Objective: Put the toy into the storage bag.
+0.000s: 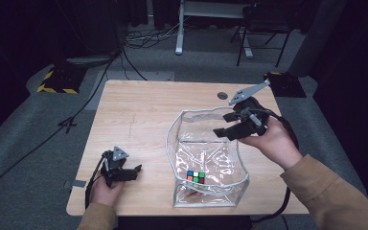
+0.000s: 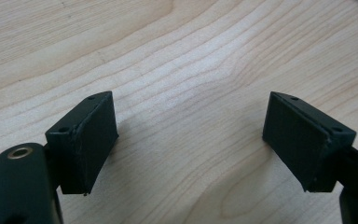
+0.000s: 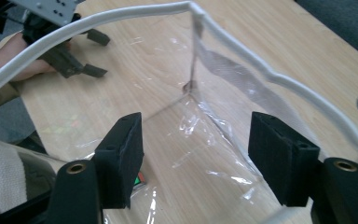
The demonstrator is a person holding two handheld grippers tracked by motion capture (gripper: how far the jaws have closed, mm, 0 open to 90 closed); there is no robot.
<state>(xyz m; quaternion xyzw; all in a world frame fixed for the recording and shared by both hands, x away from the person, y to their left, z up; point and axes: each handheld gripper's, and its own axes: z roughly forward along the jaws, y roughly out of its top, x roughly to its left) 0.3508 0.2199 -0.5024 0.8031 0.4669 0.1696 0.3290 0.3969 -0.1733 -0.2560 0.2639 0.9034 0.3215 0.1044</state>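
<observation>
**Cube in clear bag, both grippers spread and empty**

Near edge of the bench (image 1: 139, 103): the left gripper (image 1: 133, 171) is held low over the wood at the near-left corner by the left hand (image 1: 106, 191). In the left gripper view its fingers (image 2: 89, 140) are seen spread wide, with bare wood grain between them and nothing pinched.

Just right of it, well apart from the left gripper, a clear plastic bag (image 1: 206, 158) with white piping along its rim is stood open on the bench. A colour cube (image 1: 196, 177) is seen lying on the bag's floor, towards its near wall.

Further back, the right gripper (image 1: 223, 124) is held by the right hand (image 1: 274, 141) at the bag's far-right rim, raised above the bag's floor and pointed left across the opening. In the right gripper view its fingers (image 3: 121, 156) are seen spread, the bag's far corner showing between them, no contact with the plastic visible. A corner of the cube is glimpsed behind one finger there.

Beyond the bench, grey floor, cables and a chair (image 1: 263, 24) are seen.
</observation>
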